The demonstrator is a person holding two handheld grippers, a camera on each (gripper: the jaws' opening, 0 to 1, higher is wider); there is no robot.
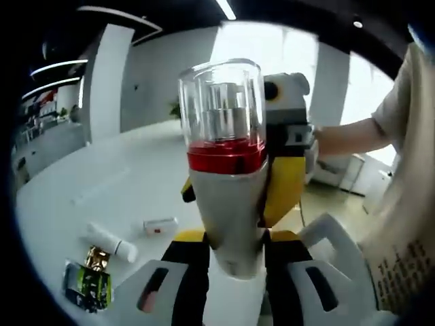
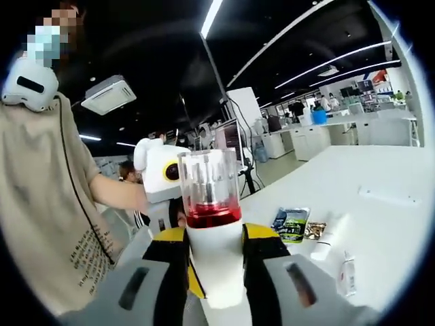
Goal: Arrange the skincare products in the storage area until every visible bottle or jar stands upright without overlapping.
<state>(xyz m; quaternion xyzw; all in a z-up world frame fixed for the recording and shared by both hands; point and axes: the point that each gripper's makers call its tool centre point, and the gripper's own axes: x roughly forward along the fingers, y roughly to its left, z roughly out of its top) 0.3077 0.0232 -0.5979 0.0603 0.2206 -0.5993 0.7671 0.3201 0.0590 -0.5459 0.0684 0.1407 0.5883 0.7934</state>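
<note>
A white bottle with a red band and a clear cap stands upright between the jaws of my left gripper, which is shut on its lower body. The same bottle sits between the jaws of my right gripper, also shut on it from the opposite side. Behind the bottle, the right gripper faces the left gripper view, and the left gripper faces the right gripper view. The bottle is held up off the white table.
On the table lie a white tube, a small white bottle on its side, a gold-wrapped item and a green packet. The same packet and tube lie at the right. A person in a beige shirt stands close.
</note>
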